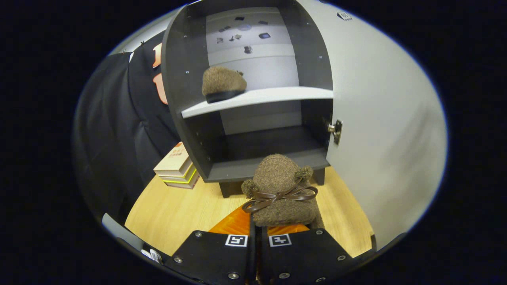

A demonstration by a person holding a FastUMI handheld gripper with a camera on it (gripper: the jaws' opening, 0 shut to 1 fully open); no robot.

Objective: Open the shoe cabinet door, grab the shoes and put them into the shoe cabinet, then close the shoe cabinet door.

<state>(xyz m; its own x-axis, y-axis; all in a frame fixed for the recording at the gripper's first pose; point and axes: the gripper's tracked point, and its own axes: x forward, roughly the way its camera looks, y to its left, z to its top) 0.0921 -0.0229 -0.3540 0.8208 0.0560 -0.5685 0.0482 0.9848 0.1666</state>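
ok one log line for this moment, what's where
door: open | one shoe: on upper shelf | second shoe: gripped by the fingers, just ahead of cabinet | lower compartment: empty

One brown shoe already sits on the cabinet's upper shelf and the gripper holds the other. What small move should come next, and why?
Probably carry the held shoe forward into the open shoe cabinet. The gripper appears shut on its heel end, the door stands swung wide, and the lower compartment lies just beyond the toe, so the path looks unobstructed. The other shoe rests on the upper shelf.
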